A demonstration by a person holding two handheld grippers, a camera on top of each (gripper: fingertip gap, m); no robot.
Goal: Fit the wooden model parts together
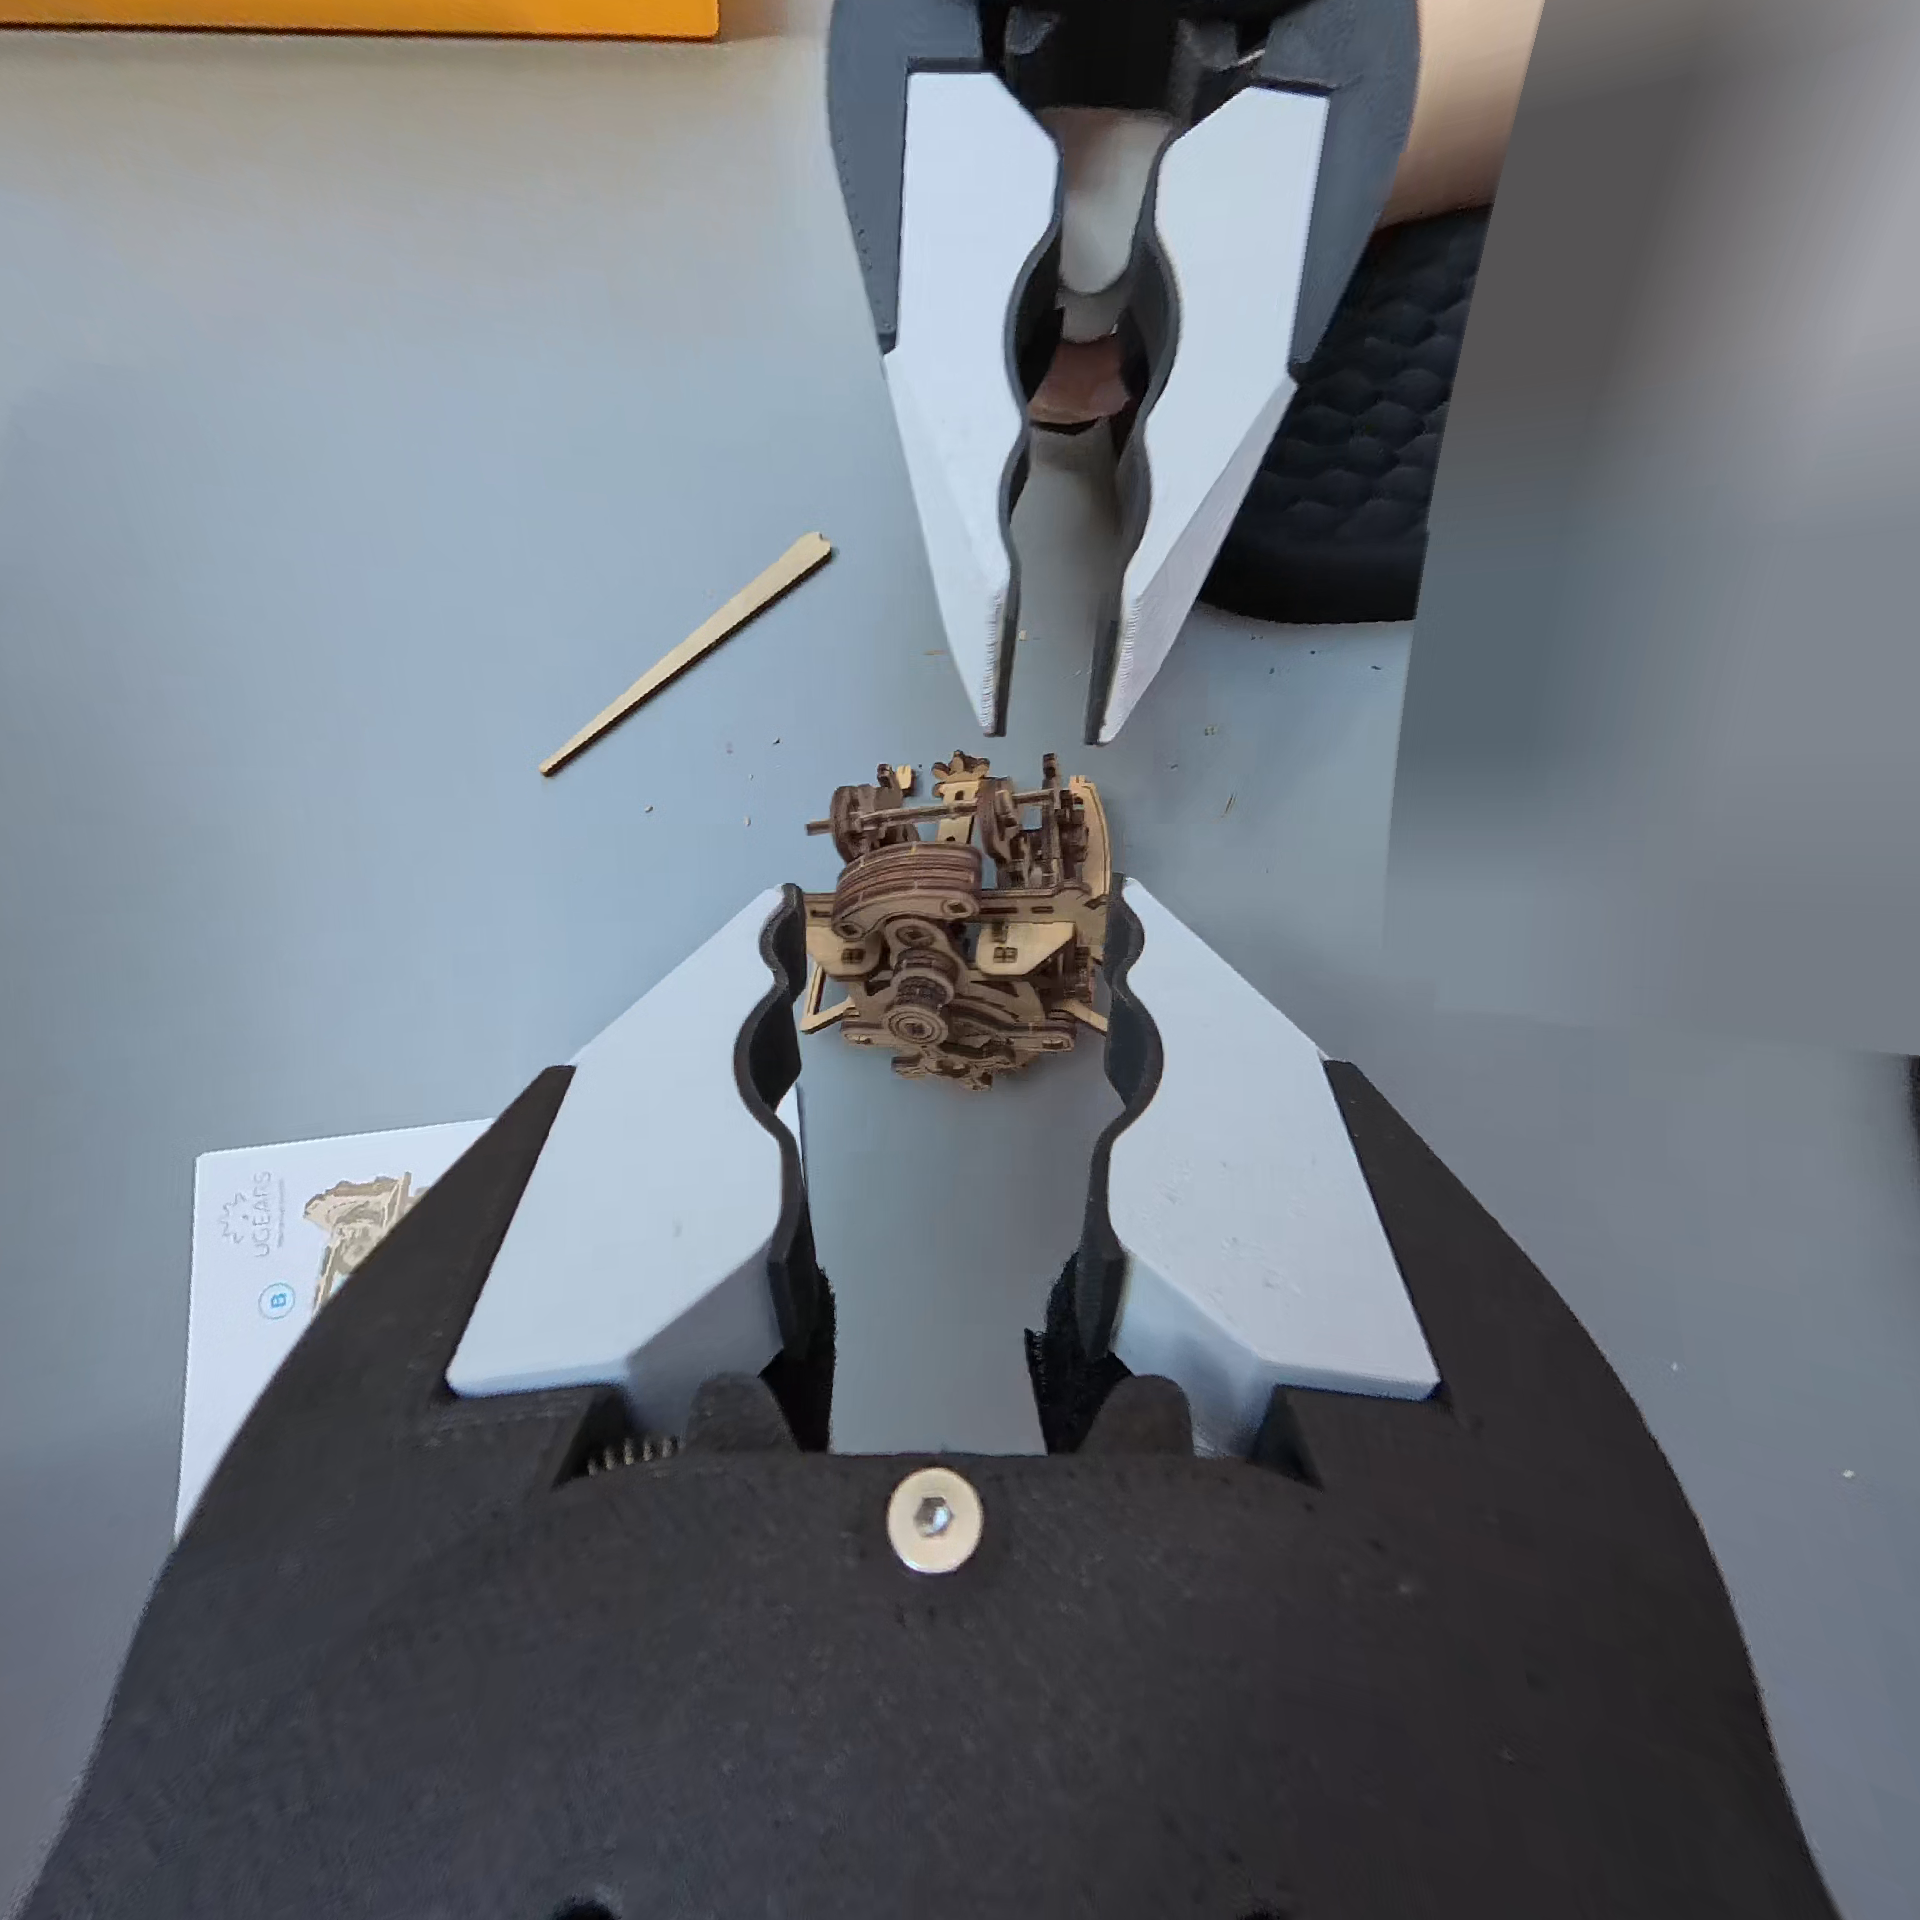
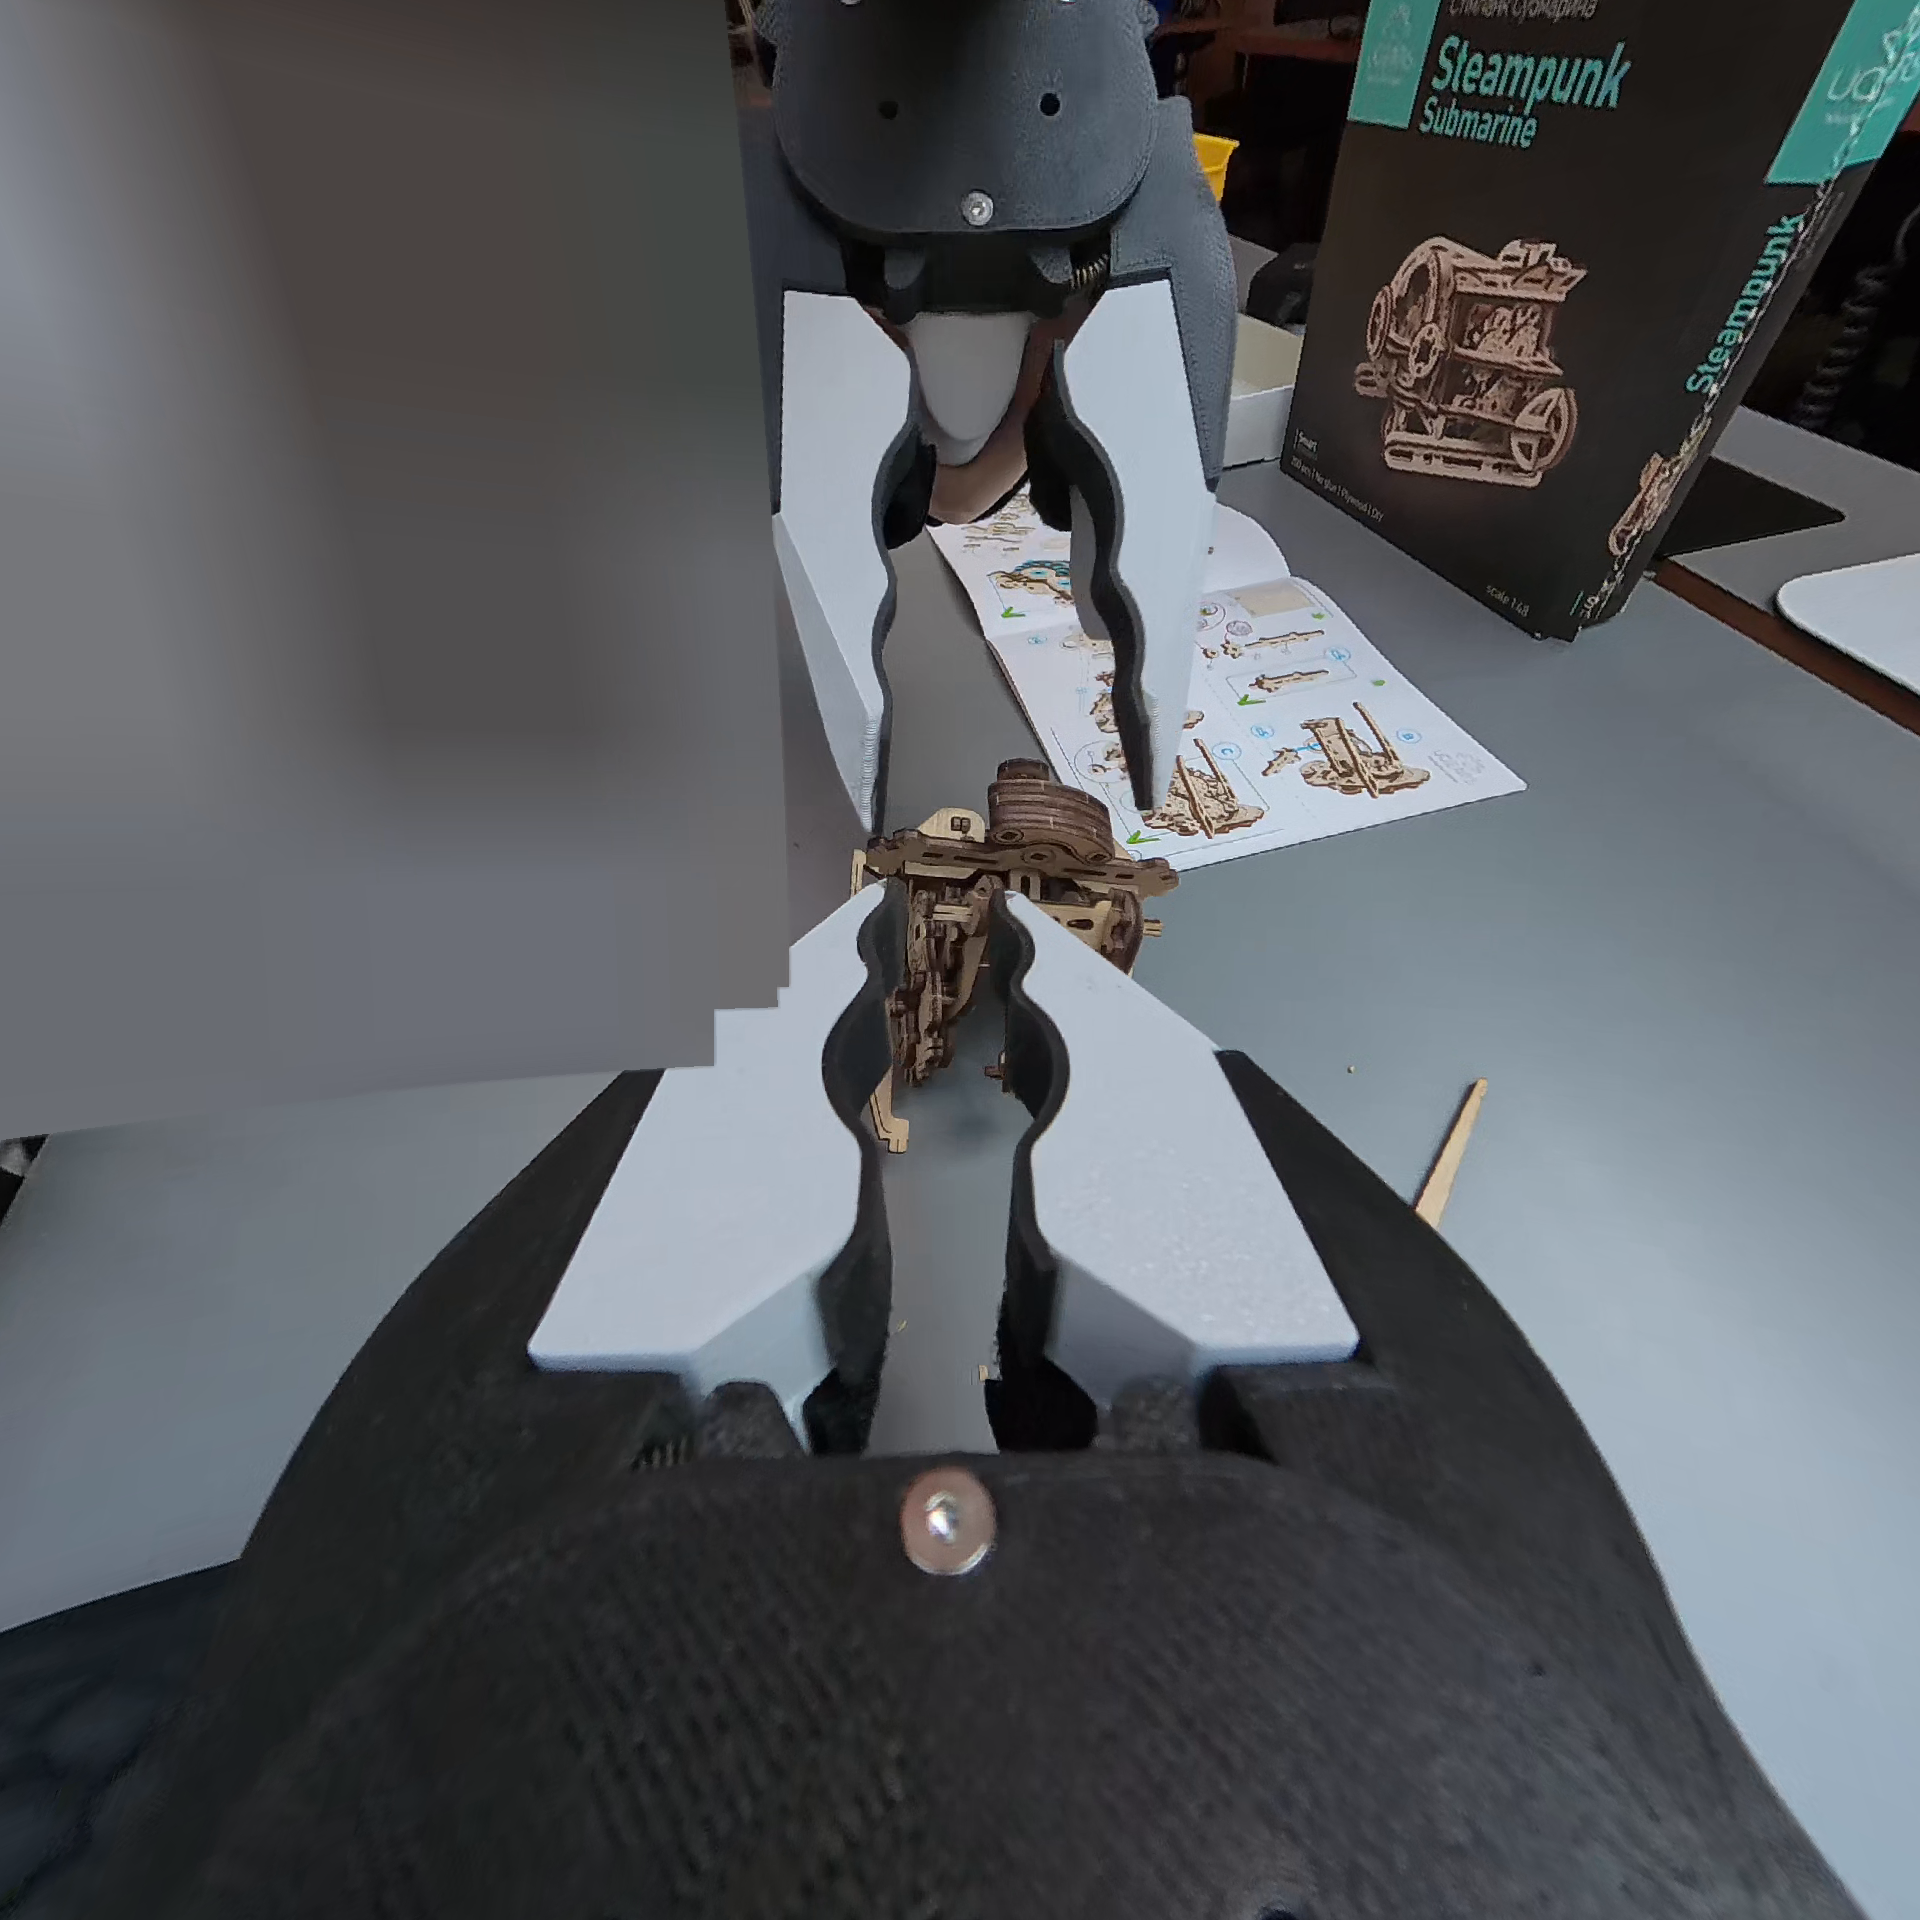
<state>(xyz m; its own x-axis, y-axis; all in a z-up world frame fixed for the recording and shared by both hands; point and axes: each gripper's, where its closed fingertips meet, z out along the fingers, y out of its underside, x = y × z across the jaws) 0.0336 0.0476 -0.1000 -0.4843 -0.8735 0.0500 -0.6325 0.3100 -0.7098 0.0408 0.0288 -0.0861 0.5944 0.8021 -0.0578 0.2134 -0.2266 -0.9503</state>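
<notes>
A small, partly built wooden model (image 1: pixel 956 935) with gears and shafts stands on the grey table (image 1: pixel 364 468). My left gripper (image 1: pixel 956 899) has its pale fingers closed against the model's two sides. In the right wrist view the model (image 2: pixel 1023 857) sits between the left gripper's tips (image 2: pixel 1008 810). My right gripper (image 2: pixel 943 904) faces the left one, with its tips at the model's far side. Its jaws stand a narrow gap apart, and in the left wrist view (image 1: pixel 1044 732) only bare table shows between them.
A thin wooden stick (image 1: pixel 686 655) lies on the table left of the model. An open instruction sheet (image 2: pixel 1299 675) lies beyond it, and a dark kit box (image 2: pixel 1558 312) stands at the back. A black mat (image 1: pixel 1340 436) is behind the right gripper. My two grippers' fingertips are within a few centimetres of each other.
</notes>
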